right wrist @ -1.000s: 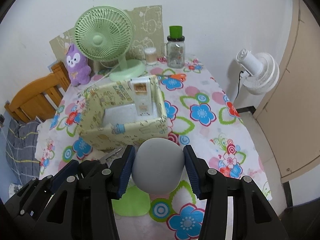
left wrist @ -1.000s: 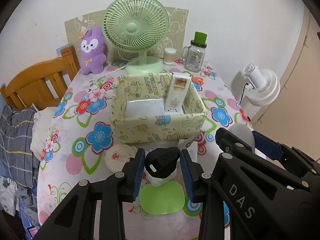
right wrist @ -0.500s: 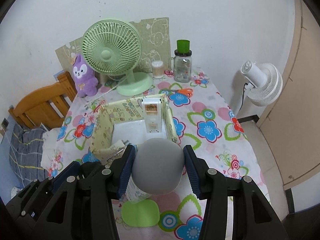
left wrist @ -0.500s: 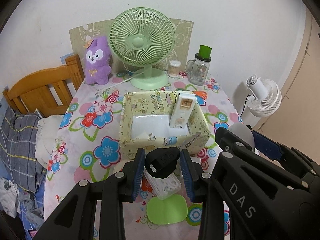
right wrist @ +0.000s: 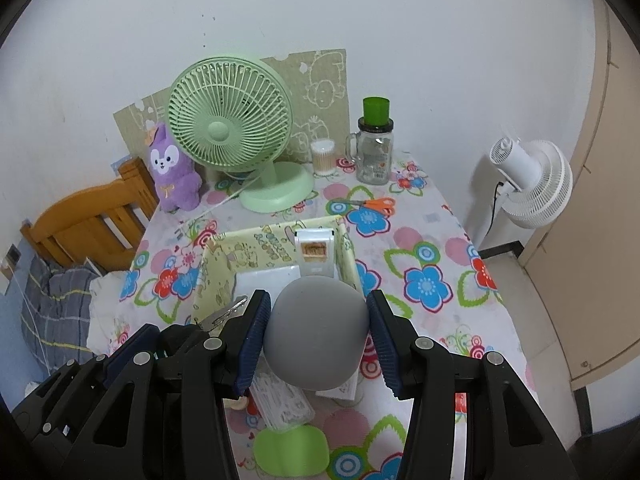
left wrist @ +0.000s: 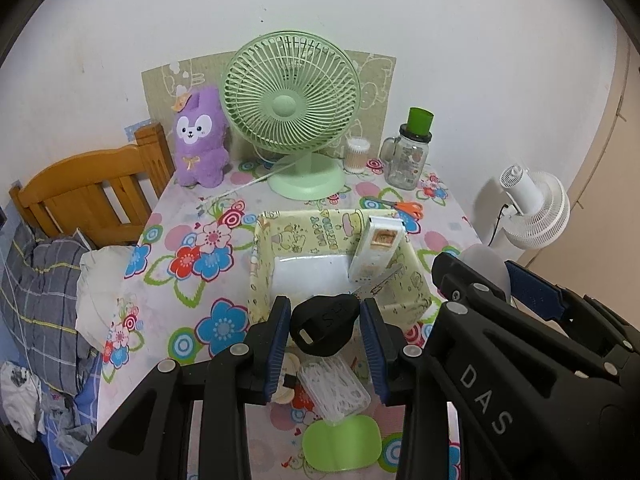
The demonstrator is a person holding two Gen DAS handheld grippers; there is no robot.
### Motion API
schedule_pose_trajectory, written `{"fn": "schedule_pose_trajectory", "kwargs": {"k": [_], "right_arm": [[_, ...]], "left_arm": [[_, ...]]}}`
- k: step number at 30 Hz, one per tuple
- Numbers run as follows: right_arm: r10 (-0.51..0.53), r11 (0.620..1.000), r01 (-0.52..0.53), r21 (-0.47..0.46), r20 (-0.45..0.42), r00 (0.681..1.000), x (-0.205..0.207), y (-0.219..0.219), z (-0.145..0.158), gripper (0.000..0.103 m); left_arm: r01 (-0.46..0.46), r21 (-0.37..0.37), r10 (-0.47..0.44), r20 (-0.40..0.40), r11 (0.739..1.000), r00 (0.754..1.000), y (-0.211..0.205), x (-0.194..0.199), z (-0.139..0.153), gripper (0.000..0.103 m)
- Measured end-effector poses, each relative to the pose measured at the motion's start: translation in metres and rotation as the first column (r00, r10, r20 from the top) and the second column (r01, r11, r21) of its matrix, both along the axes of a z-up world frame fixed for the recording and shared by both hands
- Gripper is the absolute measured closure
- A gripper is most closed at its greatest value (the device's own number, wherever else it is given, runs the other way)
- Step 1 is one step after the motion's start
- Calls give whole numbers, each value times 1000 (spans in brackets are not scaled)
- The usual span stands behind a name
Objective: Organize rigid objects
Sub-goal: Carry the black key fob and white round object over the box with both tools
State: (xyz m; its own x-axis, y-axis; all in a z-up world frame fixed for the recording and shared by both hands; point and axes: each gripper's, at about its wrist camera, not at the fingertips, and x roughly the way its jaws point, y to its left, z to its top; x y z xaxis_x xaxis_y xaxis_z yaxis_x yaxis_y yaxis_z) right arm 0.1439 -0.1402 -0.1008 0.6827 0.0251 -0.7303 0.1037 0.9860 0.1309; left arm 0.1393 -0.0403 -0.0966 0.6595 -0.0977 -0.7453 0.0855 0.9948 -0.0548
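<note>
My left gripper (left wrist: 325,330) is shut on a black key fob (left wrist: 324,324), and its metal key blade (left wrist: 380,280) juts out over the near wall of the yellow cartoon-print box (left wrist: 312,216). My right gripper (right wrist: 316,334) is shut on a grey egg-shaped object (right wrist: 316,332), held just in front of the same yellow box (right wrist: 276,232). A white upright dispenser (left wrist: 376,248) leans inside the box at its right side; the right wrist view has the dispenser (right wrist: 316,252) just beyond the grey object. The two grippers hover side by side above the table.
Under the grippers lie a clear plastic case (left wrist: 336,392) and a green pad (left wrist: 340,444). At the table's back stand a green fan (left wrist: 292,112), a purple plush (left wrist: 200,140), a swab tub (left wrist: 357,154) and a green-lidded jar (left wrist: 408,156); orange scissors (left wrist: 400,205) lie nearby. A white floor fan (left wrist: 536,208) stands on the right, a wooden chair (left wrist: 92,192) on the left.
Both grippers have risen and come toward the yellow box with their loads still held. The clear case and green pad have come into view below them.
</note>
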Motion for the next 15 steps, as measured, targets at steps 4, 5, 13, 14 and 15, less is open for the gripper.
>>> {"fn": "schedule_pose_trajectory", "kwargs": {"k": [4, 5, 13, 14, 15], "right_arm": [[3, 1000, -3, 2, -1, 1000, 8, 0, 0, 50], [2, 1000, -2, 1, -1, 1000, 10, -1, 0, 50], [0, 1000, 0, 2, -10, 1000, 29, -3, -3, 50], [1, 1000, -1, 1, -12, 1000, 31, -3, -4, 50], [1, 1000, -1, 1, -13, 1000, 34, -3, -5, 50]], "left_arm": [[-5, 1, 5, -1, 1000, 1000, 1, 7, 0, 67], [-5, 1, 5, -1, 1000, 1000, 0, 9, 0, 67], [-8, 2, 8, -9, 1000, 1000, -1, 27, -3, 67], [-9, 2, 9, -11, 1000, 1000, -1, 30, -3, 67], [-9, 2, 9, -15, 1000, 1000, -1, 33, -4, 67]]}}
